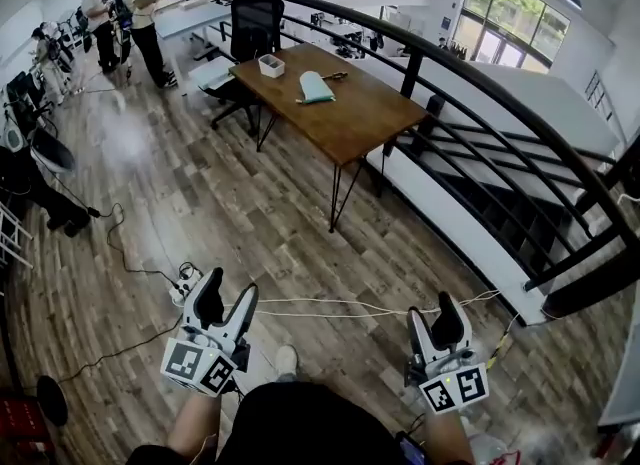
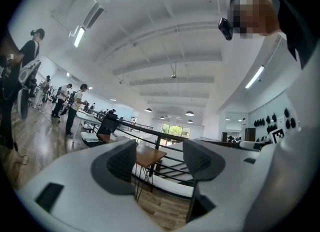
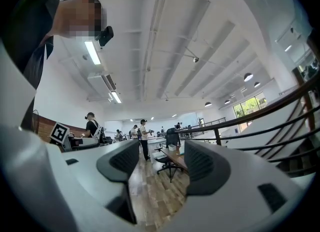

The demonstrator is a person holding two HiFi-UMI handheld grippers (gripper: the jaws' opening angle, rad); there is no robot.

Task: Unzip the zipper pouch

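White left gripper [image 1: 228,293] and right gripper [image 1: 432,311] bear black pads [image 1: 209,303], marker cubes [image 1: 198,365]

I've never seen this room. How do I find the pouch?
Find the brown wooden table beside the black curved railing, with a black chair behind it. The pouch lies near its middle. It is the flat, pale green thing, unlike the small white box by the chair.

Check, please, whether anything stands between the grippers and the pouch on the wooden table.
Nothing visible blocks the way. The pouch lies on the table far ahead; between it and the open, empty left gripper and right gripper there is only wood floor, with cables lying flat near the grippers.
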